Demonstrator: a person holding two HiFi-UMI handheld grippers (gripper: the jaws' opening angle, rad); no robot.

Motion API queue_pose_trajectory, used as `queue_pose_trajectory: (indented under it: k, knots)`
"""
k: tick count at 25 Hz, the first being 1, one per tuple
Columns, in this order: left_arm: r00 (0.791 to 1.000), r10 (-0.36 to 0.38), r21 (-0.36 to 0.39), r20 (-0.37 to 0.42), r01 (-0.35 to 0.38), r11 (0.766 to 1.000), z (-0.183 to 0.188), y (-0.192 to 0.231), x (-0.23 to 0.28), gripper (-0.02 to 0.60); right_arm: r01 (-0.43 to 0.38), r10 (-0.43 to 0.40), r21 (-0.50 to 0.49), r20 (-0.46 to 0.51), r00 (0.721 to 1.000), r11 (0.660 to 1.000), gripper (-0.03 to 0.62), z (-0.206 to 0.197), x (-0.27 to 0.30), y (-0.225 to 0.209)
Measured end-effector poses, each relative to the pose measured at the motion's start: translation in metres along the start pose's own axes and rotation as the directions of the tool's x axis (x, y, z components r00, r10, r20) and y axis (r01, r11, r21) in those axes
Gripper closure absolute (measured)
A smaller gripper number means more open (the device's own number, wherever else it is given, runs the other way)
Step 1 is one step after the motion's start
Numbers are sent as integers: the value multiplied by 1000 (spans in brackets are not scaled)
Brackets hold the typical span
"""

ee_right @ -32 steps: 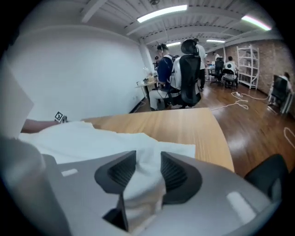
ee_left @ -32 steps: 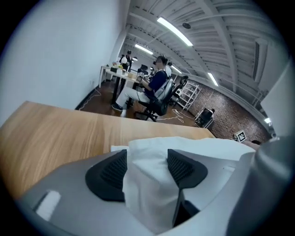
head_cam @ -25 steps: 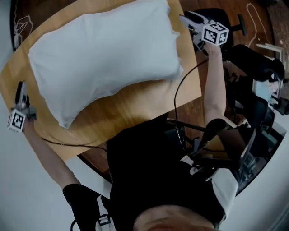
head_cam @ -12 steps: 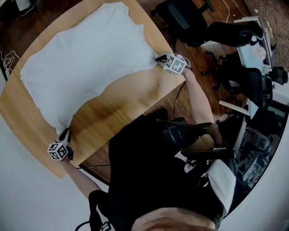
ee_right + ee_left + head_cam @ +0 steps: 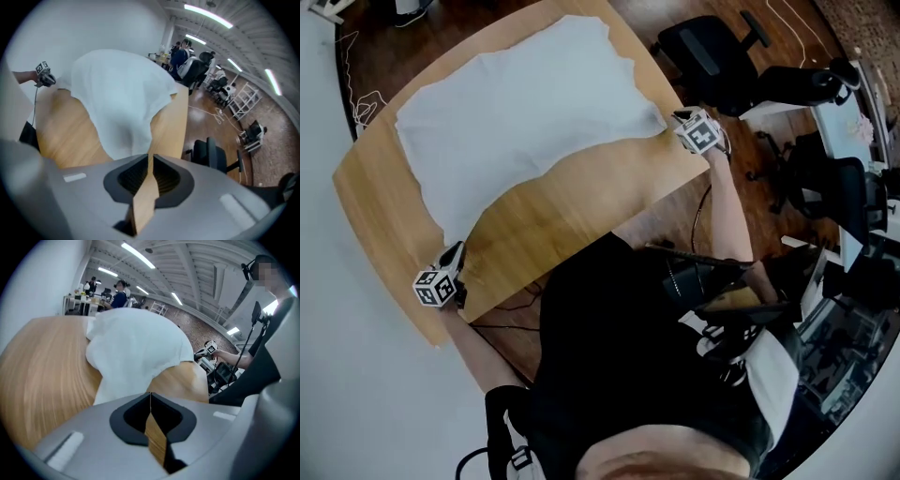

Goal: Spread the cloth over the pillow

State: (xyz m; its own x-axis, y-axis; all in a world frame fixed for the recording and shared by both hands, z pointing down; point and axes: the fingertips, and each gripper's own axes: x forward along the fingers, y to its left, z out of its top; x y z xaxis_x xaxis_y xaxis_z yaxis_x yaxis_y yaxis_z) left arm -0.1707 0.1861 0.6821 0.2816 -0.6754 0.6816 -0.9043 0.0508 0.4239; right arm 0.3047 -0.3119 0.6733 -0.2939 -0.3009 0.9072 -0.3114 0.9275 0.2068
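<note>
A white cloth (image 5: pixel 525 103) lies spread across the far part of the wooden table (image 5: pixel 572 206), and its bulge hides the pillow. My left gripper (image 5: pixel 455 255) sits at the cloth's near left corner. In the left gripper view that gripper (image 5: pixel 150 393) is shut, and the cloth (image 5: pixel 136 348) runs into its tips. My right gripper (image 5: pixel 675 120) is at the near right corner. Its jaws (image 5: pixel 150 157) have just been opening to a narrow slit that shows only wood. The cloth (image 5: pixel 122 98) ends just ahead of them.
Black office chairs (image 5: pixel 712 56) stand on the floor past the table's right edge. Desks with equipment crowd the right side. Cables (image 5: pixel 361 108) lie on the floor at the far left. Bare wood lies between the cloth and me. People (image 5: pixel 117 291) stand far off.
Both grippers have come in from beside the pillow to the cloth's near corners. The white surface now lies flatter and wider, with ragged edges. The head view has shifted.
</note>
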Motion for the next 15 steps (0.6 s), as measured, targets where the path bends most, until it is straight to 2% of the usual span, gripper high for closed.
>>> queue_pose_trajectory:
  k: [2,4,6,8,10,13,15]
  knots:
    - [998,42,0,45,-42,999,13,16,-4,574,21,-21,0,37,999,1000,559,21,-9,15]
    - [997,72,-15,40,-72,997,12,28,12,574,-52,57,-72,69,996,996,560,48,-6,55]
    - [996,81,-60,26,-79,995,6,32,37,573,-106,117,-160,62,991,981,560,70,13,83]
    - [996,87,-92,26,-84,992,4,28,53,572,-83,93,-175,52,994,981,562,78,38,78]
    - [994,102,-84,26,-99,992,3,22,58,572,-55,64,-130,69,996,990,562,77,54,61]
    - [994,104,-76,27,-102,992,-2,14,56,572,-24,36,-103,124,992,994,562,76,59,50]
    - [994,99,-85,42,-95,992,-3,13,50,573,-31,41,-76,128,991,997,562,76,55,49]
